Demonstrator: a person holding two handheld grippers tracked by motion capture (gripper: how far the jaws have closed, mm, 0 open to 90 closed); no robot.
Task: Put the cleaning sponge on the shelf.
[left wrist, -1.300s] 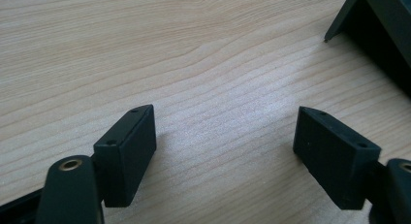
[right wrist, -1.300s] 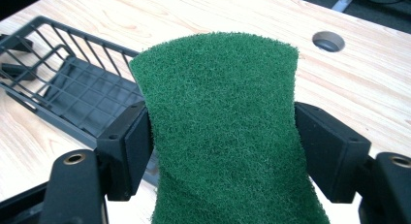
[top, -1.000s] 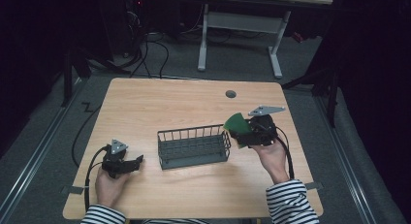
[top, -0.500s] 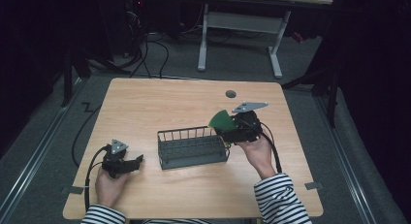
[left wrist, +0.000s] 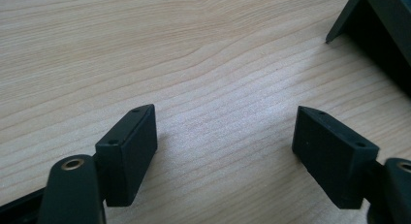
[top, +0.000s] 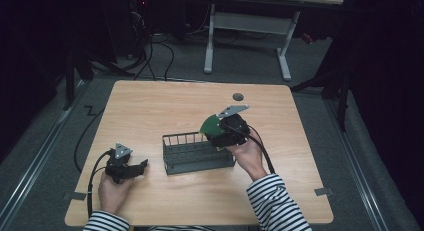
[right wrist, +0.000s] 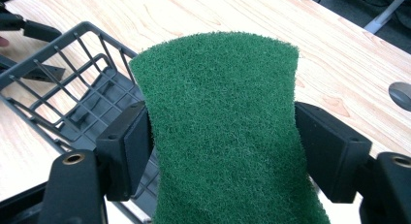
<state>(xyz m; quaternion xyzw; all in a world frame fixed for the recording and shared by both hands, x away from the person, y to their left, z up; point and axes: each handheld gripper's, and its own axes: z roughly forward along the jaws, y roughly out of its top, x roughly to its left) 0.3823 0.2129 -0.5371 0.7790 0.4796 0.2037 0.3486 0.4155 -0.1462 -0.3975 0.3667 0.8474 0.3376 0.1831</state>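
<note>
A green scouring pad (right wrist: 220, 132) is pinched at its waist by my right gripper (right wrist: 220, 151), whose pads press in on both sides of it. In the high view the right gripper (top: 216, 130) holds the green pad (top: 209, 125) over the right end of a dark wire basket (top: 197, 153) in the middle of the table. The basket (right wrist: 72, 103) lies below and to the left of the pad in the right gripper view. My left gripper (top: 141, 166) rests on the table at the front left, open, with only bare wood between its jaws (left wrist: 223, 146).
The wooden table (top: 150, 111) carries a small grey round cap (top: 238, 96) at the back right. A corner of the basket (left wrist: 373, 25) appears at the top right of the left gripper view. Beyond the table stand a white desk frame (top: 245, 26) and floor cables.
My right gripper has carried the green pad leftward, from beside the basket's right end to above it. The left gripper has stayed where it was.
</note>
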